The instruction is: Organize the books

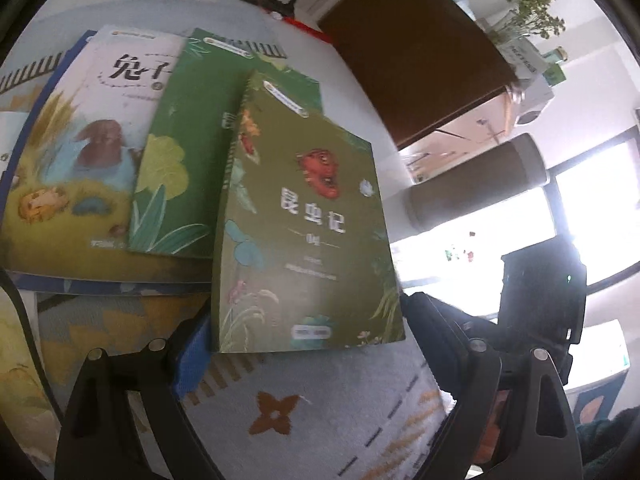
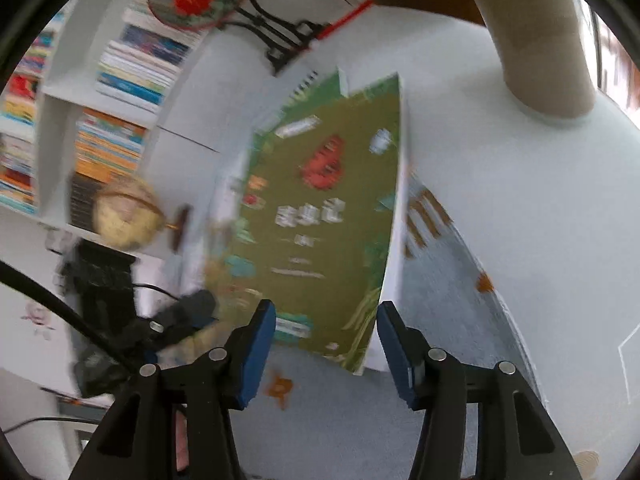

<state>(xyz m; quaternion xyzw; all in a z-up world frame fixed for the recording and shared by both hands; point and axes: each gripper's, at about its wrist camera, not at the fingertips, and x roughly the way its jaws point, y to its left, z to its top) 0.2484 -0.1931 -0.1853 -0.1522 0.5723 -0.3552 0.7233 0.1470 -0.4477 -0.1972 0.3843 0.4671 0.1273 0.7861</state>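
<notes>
Books lie in an overlapping pile on a pale blue patterned rug (image 1: 320, 392). Largest of them, at the bottom, is a blue-edged book (image 1: 44, 92) of which only the border shows. On it lies the white rabbit picture book (image 1: 92, 120), with black Chinese characters and a brown animal on its cover. Partly over this one lies a bright green book (image 1: 180, 152) with a yellow flower. On top, nearest to both cameras, is the olive-green insect book (image 1: 308, 216), which has a red insect and white Chinese title on the cover; in the right wrist view the same book (image 2: 320, 216) is blurred and its right edge looks lifted a little from the rug. The left gripper (image 1: 316, 344) stands wide open around the near bottom edge of this olive book: the blue pad (image 1: 196, 356) of its left finger is just beside the bottom left corner, and I cannot tell if it touches, while the other finger is beside the bottom right corner. The right gripper (image 2: 326, 344) is about half open with nothing gripped, its blue pads (image 2: 260, 352) on both sides of the near edge of the same book. In the background stand a white bookshelf (image 2: 60, 128) full of books and a small globe (image 2: 126, 216).
</notes>
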